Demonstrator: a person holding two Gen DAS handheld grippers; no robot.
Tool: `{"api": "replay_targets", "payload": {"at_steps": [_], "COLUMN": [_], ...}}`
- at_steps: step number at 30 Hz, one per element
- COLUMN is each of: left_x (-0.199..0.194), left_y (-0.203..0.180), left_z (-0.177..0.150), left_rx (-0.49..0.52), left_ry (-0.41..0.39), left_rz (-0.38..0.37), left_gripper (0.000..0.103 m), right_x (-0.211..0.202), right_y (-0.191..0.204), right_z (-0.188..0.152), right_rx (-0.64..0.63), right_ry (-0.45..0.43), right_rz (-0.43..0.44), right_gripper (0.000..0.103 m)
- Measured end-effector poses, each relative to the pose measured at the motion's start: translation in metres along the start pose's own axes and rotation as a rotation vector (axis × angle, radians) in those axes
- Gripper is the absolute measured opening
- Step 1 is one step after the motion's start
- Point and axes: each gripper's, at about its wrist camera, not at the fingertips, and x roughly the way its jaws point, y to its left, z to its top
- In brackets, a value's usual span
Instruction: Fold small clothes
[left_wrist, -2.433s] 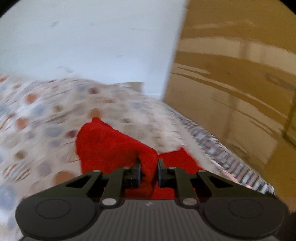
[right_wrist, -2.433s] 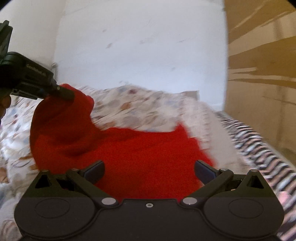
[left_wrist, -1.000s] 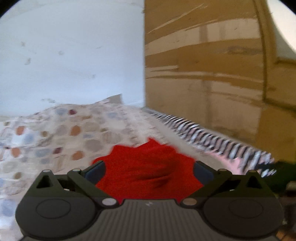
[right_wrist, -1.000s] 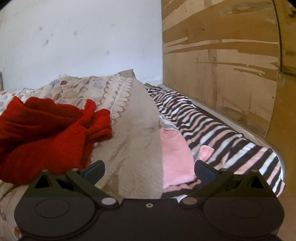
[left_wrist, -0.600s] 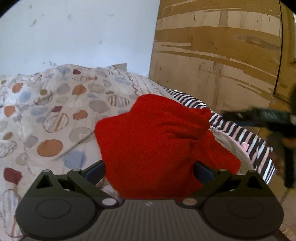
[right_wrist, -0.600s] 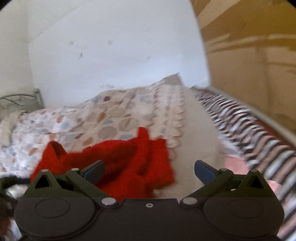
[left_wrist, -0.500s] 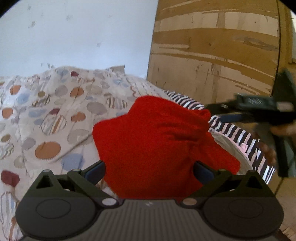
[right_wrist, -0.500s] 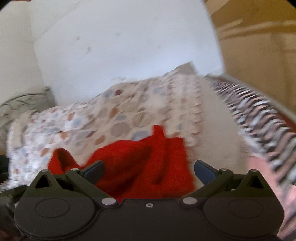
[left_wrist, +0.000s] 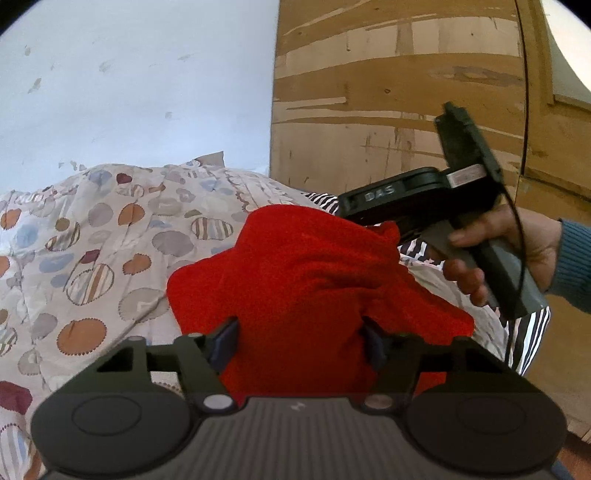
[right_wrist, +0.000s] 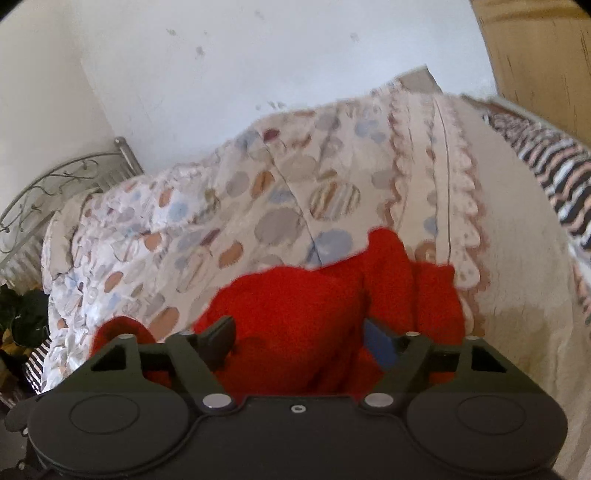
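Red garment (left_wrist: 306, 280) sits bunched in a heap on the spotted quilt (left_wrist: 96, 251), near the quilt's scalloped edge, with the striped sheet (left_wrist: 528, 336) just past it on the far side. Left gripper (left_wrist: 301, 341): jaws have just been closing, red cloth fills the gap between them, both blue-padded fingers (left_wrist: 225, 338) look pressed into the fabric on either side, so it reads as clamped on a thick fold of the garment. Right gripper (right_wrist: 299, 341): same story, jaws have just been closing with the cloth between them; its fingers (right_wrist: 221, 336) are against the red fabric and it looks clamped on a bunch too, though that view is motion-blurred. In the left wrist view the right gripper comes in from the right side, nose touching the top of the heap, held by a hand (left_wrist: 498, 251) with a blue knit sleeve (left_wrist: 572, 266) at the wrist. Right wrist view shows one end of the garment sticking up toward the quilt's scalloped trim and another lobe of it poking out at lower left of the tool. Metal headboard (right_wrist: 55, 184) at far left, white wall (left_wrist: 140, 81) behind the bed, wooden wardrobe panel (left_wrist: 388, 92) to the right.
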Motion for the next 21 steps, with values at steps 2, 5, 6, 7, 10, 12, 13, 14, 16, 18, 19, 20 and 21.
{"api": "replay_targets", "payload": {"at_steps": [2,5,6,7,10,12,13,14,16,18,19,20,21], "left_x": [0.001,0.001,0.001,0.002,0.003,0.004,0.005,0.006,0.012,0.019,0.022,0.025,0.026], "left_y": [-0.003,-0.011,-0.014,-0.017,-0.029,-0.042,-0.051,-0.059,-0.076,-0.090,-0.094,-0.098,-0.099], "left_z": [0.000,0.000,0.002,0.004,0.014,0.020,0.022,0.023,0.022,0.019,0.017,0.015,0.013], "left_rx": [0.021,0.050,0.053,0.058,0.095,0.142,0.179,0.220,0.305,0.380,0.410,0.429,0.439], "left_ry": [-0.001,-0.007,-0.009,-0.011,-0.027,-0.043,-0.048,-0.046,-0.031,-0.008,0.002,0.007,0.009], "left_rz": [0.002,0.010,0.011,0.008,-0.014,-0.031,-0.039,-0.051,-0.059,-0.052,-0.054,-0.058,-0.063], "left_gripper": [0.065,0.060,0.058,0.057,0.053,0.052,0.052,0.052,0.052,0.052,0.052,0.052,0.052], "right_x": [0.004,0.000,-0.005,-0.012,-0.039,-0.059,-0.068,-0.075,-0.084,-0.084,-0.082,-0.078,-0.073], "right_y": [-0.003,0.000,0.003,0.005,0.009,0.011,0.009,0.005,-0.008,-0.028,-0.038,-0.049,-0.056], "right_z": [-0.002,-0.001,0.000,0.003,0.012,0.015,0.015,0.015,0.013,0.007,0.002,-0.003,-0.011], "right_rx": [0.028,-0.009,-0.031,-0.041,-0.066,-0.103,-0.112,-0.113,-0.093,-0.039,-0.015,0.007,0.023], "right_ry": [0.007,-0.036,-0.070,-0.109,-0.224,-0.284,-0.305,-0.320,-0.334,-0.316,-0.300,-0.280,-0.264], "right_rz": [0.018,0.014,0.004,0.018,0.049,0.031,0.019,0.002,-0.039,-0.071,-0.087,-0.104,-0.114], "right_gripper": [0.052,0.014,0.013,0.012,0.012,0.012,0.012,0.012,0.012,0.012,0.012,0.012,0.012]}}
